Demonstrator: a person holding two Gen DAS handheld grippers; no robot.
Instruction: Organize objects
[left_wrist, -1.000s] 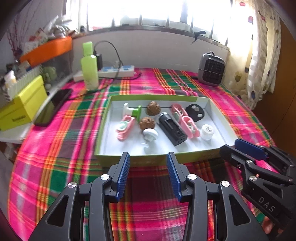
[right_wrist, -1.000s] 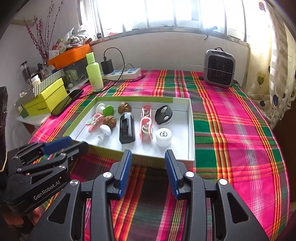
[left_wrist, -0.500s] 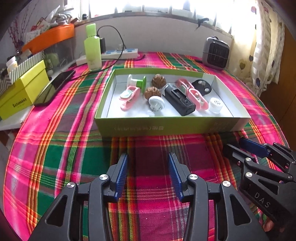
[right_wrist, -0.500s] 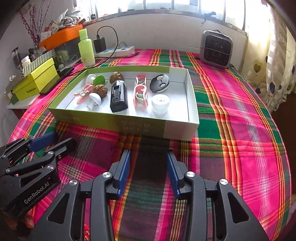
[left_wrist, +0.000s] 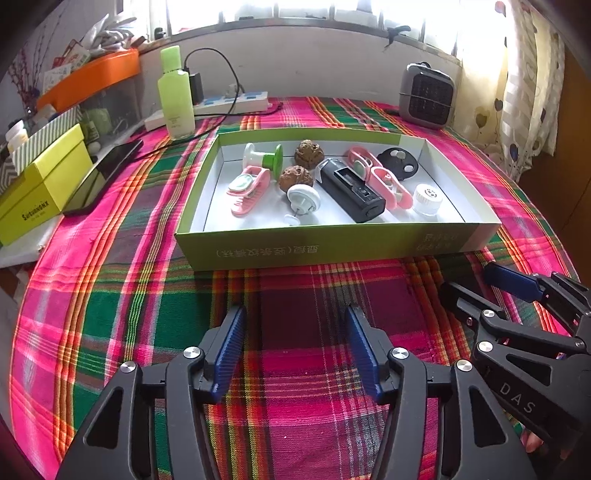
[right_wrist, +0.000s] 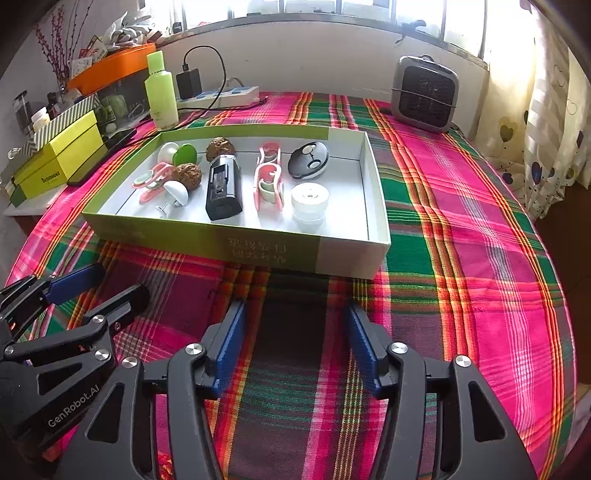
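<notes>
A shallow green-and-white box (left_wrist: 317, 251) (right_wrist: 236, 247) lies on the plaid cloth and holds several small items. Among them are a black device (left_wrist: 351, 190) (right_wrist: 223, 188), two walnuts (left_wrist: 295, 178), pink clips (left_wrist: 246, 188) (right_wrist: 269, 181), a white cap (left_wrist: 427, 199) (right_wrist: 309, 201) and a black round disc (right_wrist: 308, 160). My left gripper (left_wrist: 295, 328) hovers over the cloth in front of the box, jaws opening, nothing between them. My right gripper (right_wrist: 295, 325) stands beside it, also short of the box, jaws opening and empty.
Behind the box stand a green bottle (left_wrist: 176, 99), a power strip (left_wrist: 236, 101) with cables and a small grey heater (left_wrist: 426, 96). A yellow box (left_wrist: 40, 184) and a dark phone (left_wrist: 103, 177) lie at the left. A curtain (right_wrist: 546, 122) hangs at the right.
Both grippers pulled back from the box and tilted further down, so more cloth shows in front of it. Both pairs of jaws have spread wider.
</notes>
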